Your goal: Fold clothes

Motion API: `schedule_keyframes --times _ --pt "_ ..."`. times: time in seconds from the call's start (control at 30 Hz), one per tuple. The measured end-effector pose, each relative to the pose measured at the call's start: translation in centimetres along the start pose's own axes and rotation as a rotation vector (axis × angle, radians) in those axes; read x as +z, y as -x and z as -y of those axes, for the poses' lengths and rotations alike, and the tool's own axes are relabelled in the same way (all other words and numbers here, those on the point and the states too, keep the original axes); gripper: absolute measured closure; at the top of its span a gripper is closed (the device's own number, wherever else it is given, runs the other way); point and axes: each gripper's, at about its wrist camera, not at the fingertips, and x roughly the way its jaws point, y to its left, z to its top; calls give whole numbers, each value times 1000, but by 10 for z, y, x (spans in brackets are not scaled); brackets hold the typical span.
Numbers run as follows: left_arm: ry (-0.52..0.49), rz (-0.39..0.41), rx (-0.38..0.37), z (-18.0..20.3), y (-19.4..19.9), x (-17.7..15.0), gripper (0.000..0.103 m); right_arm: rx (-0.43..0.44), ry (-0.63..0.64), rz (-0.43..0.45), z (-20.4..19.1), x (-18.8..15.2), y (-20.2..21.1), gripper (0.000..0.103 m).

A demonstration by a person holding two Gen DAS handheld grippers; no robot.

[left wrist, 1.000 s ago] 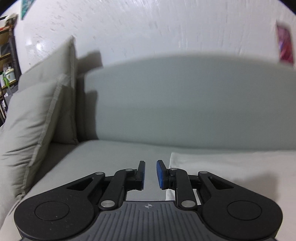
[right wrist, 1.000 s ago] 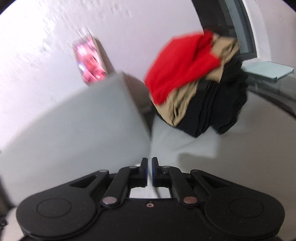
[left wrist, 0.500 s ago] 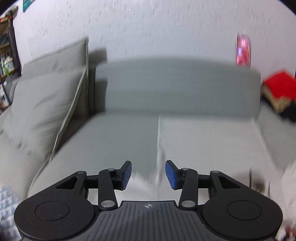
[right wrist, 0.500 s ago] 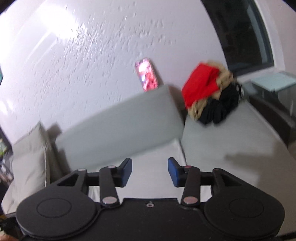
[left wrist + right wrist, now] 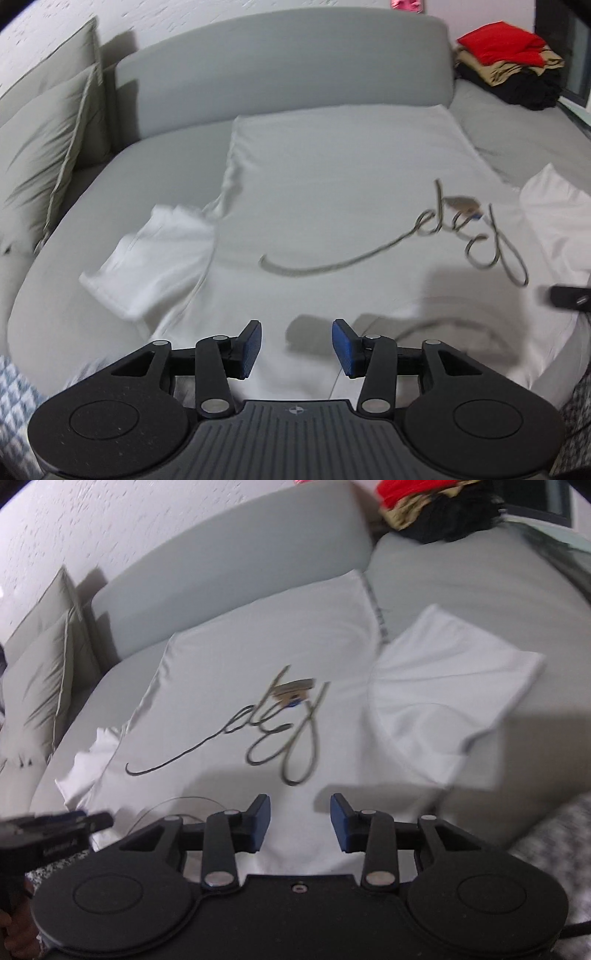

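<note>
A white T-shirt (image 5: pixel 332 177) (image 5: pixel 266 646) with a grey script print lies spread flat on the grey sofa, collar end nearest me, sleeves out to both sides. My left gripper (image 5: pixel 295 349) is open just above the shirt near its collar, nothing between its blue pads. My right gripper (image 5: pixel 300 821) hangs open too over the near part of the shirt, below the print. The left sleeve (image 5: pixel 147 262) is rumpled; the right sleeve (image 5: pixel 450 686) fans out. The left gripper's tip (image 5: pixel 55 823) shows at the left edge of the right wrist view.
A pile of red, tan and black clothes (image 5: pixel 509 62) (image 5: pixel 436 509) sits at the sofa's far right corner. Grey cushions (image 5: pixel 44 147) lean at the left. The backrest (image 5: pixel 280 66) runs behind the shirt. A patterned rug edge (image 5: pixel 554 834) shows at the right.
Both grippers have pulled back from the sofa's backrest and tilted down over the shirt. Both went from nearly shut to open.
</note>
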Motion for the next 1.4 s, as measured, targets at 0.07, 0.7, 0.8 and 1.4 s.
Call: schedule_keyframes --times 0.07,0.7,0.8,1.4 --pt "-20 3 9 7 -11 4 55 20 38 4 -12 2 -9 69" --pt "-36 -28 -106 2 40 -35 54 46 -31 33 19 -35 64 67" --pt "-34 -12 -121 8 39 -19 50 46 -128 72 43 -17 68 65" --pt "-15 -65 -169 24 -9 -15 45 -403 -55 -96 51 -3 -13 98"
